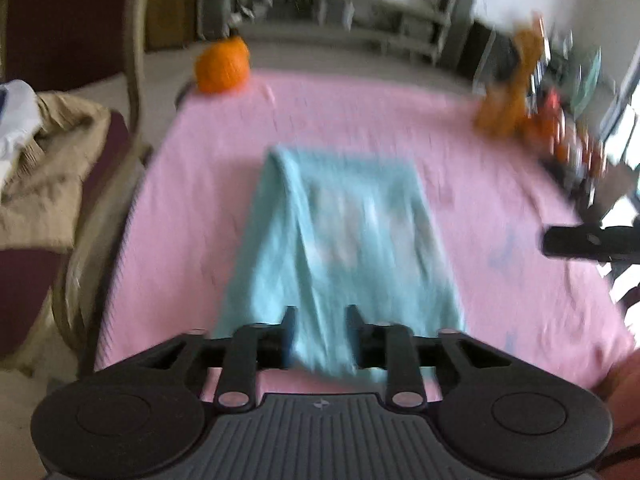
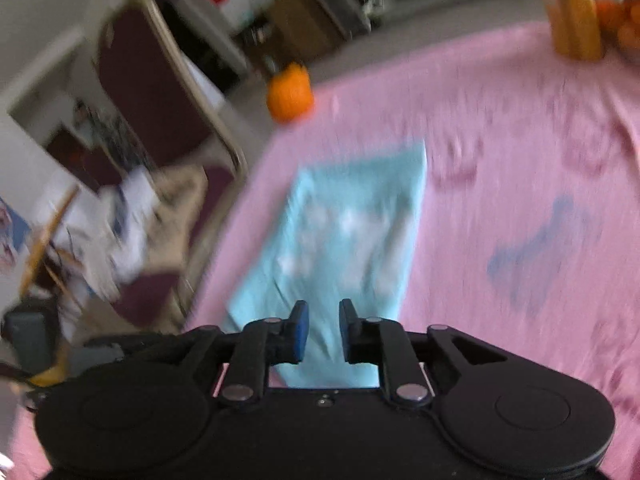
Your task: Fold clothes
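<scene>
A light blue garment (image 1: 340,220) lies folded into a long strip on the pink table cover (image 1: 500,152). Its near end runs under my left gripper (image 1: 322,328), whose jaws stand apart. The cloth shows in the gap, and the pads do not press on it. In the right wrist view the same blue garment (image 2: 348,232) stretches away from my right gripper (image 2: 323,328). This gripper is also open, its blue pads apart over the garment's near edge. A black part of the right gripper (image 1: 588,240) pokes in at the right of the left wrist view. Both views are blurred.
An orange pumpkin (image 1: 222,66) (image 2: 290,94) sits at the table's far left corner. Orange items (image 1: 506,92) and clutter crowd the far right. A chair (image 1: 132,80) piled with beige and white clothes (image 1: 44,168) stands at the left of the table.
</scene>
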Tool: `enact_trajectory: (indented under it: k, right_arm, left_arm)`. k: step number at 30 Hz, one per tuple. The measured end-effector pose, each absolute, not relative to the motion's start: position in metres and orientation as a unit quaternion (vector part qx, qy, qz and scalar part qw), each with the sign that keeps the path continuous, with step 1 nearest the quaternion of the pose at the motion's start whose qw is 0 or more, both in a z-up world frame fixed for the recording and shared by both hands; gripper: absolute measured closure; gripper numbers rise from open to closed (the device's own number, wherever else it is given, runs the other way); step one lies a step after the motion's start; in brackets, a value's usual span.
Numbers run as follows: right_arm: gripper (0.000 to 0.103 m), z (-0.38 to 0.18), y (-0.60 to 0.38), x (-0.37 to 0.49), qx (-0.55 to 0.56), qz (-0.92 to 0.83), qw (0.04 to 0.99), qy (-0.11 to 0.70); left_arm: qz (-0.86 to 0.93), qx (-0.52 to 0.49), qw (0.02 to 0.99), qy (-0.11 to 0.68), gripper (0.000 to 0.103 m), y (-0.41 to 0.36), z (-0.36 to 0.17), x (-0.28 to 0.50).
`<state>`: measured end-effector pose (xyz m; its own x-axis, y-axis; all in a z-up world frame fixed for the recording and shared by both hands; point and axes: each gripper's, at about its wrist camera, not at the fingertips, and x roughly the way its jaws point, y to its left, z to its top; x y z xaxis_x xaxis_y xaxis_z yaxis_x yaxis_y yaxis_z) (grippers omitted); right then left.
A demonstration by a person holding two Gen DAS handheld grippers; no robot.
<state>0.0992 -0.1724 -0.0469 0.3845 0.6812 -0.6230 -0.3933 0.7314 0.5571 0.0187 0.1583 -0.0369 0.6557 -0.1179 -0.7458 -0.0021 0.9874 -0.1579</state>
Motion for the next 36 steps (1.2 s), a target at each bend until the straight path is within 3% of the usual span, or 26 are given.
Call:
enact_trajectory:
  k: [4,9,17,33,36]
  right_arm:
    - [0.062,-0.006,-0.189,0.113,0.175,0.333,0.835,0.402]
    - [0.057,-0.037,-0.188,0.152,0.177,0.313,0.826,0.434]
    - [0.058,-0.131,-0.180,0.197,0.268,0.300,0.752,0.522]
    - [0.066,-0.182,-0.175,0.236,0.375,0.295,0.724,0.499]
    - [0.072,-0.188,-0.174,0.241,0.389,0.302,0.716,0.495]
  left_arm:
    - [-0.025,-0.083,0.911,0.403,0.057,0.183,-0.033,0.053]
    - [-0.014,-0.125,0.888,0.442,0.052,0.204,-0.071,0.098]
    - [-0.020,-0.183,0.863,0.470,0.051,0.224,-0.103,0.131]
    - [-0.079,-0.243,0.844,0.472,0.051,0.228,-0.125,0.170]
    - [-0.104,-0.251,0.839,0.471,0.039,0.224,-0.126,0.182]
